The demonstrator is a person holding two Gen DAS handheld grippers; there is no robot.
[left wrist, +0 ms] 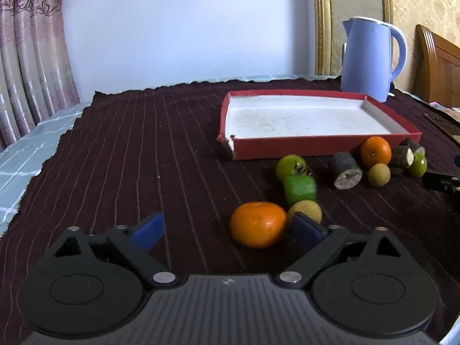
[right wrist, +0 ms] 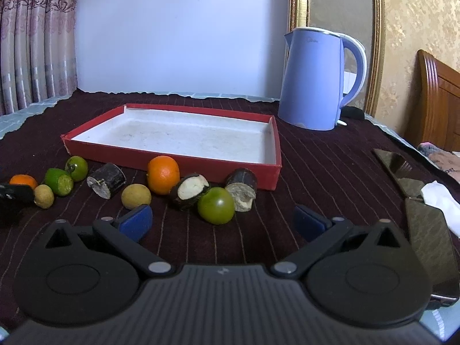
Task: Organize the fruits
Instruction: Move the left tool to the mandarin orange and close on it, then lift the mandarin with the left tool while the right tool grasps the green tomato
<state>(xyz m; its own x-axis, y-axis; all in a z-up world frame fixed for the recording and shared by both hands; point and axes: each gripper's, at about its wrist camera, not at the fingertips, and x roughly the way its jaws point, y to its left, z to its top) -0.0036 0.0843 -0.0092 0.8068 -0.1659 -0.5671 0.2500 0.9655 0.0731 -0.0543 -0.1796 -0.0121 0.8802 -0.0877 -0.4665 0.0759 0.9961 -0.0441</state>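
Note:
A red tray [left wrist: 325,146] with a white floor [right wrist: 172,161] lies on the dark striped cloth. Fruits and dark cut pieces lie in a row in front of it. My left gripper [left wrist: 227,230] is open, with an orange [left wrist: 257,224] between its blue pads and a yellow-brown fruit [left wrist: 306,210] by the right pad. Beyond lie a green cut piece [left wrist: 300,189], a green round fruit [left wrist: 290,165], a dark cylinder [left wrist: 346,169] and a second orange [left wrist: 375,151]. My right gripper [right wrist: 222,220] is open and empty, just before a green round fruit [right wrist: 215,205] and a dark white-fleshed piece [right wrist: 189,189].
A blue kettle [right wrist: 313,80] stands behind the tray at the right. Two dark flat phones [right wrist: 431,241] and a white tissue [right wrist: 442,201] lie at the right edge. A curtain hangs at the left, and a wooden headboard [right wrist: 440,100] stands far right.

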